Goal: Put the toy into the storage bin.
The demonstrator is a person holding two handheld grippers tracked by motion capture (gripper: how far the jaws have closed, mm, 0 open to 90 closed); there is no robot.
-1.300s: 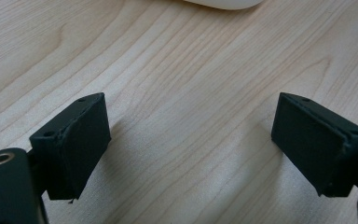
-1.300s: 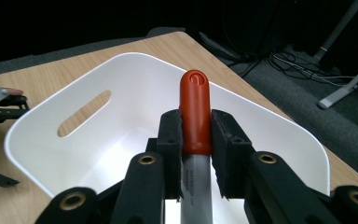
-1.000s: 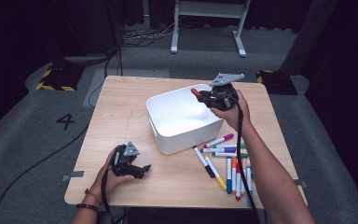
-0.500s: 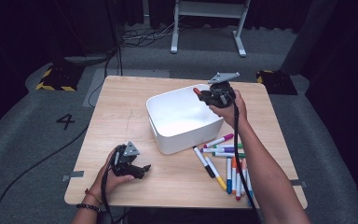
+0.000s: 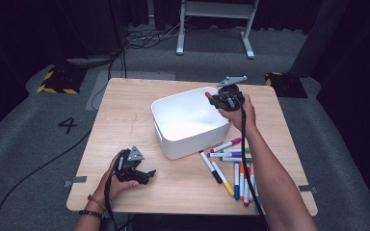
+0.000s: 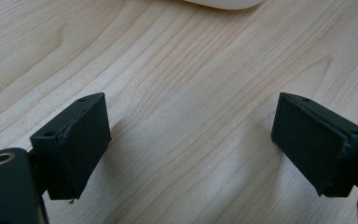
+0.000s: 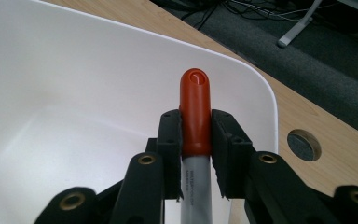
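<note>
Orange-capped marker (image 7: 195,116) is sitting clamped in our right gripper (image 7: 196,135), jaws pinching it right at the cap's lower edge, grey barrel running back between them. We are holding it over the white bin (image 5: 188,120), at the far right corner by the rim, cap pointing in toward the basin. In the high view the right gripper (image 5: 227,98) is hanging just above that corner.

Our left gripper (image 6: 191,140) is lying low over bare table (image 6: 168,56), jaws spread wide, nothing between them. In the high view the left gripper (image 5: 134,168) is sitting near the front left edge, well apart from the bin.

Rest of the markers (image 5: 233,168) are lying loose on the table to the right of the bin, near the front.

Risks, as we are judging them:
- We are hovering close to the rim; letting go here could bounce the marker off the edge onto the table or the floor.
- Grip is landing on the cap, not the barrel, so the cap could slip or pop and the marker could tilt out early.
- Our right forearm is passing over the loose markers; dragging it or the cable back could roll them off the table.
</note>
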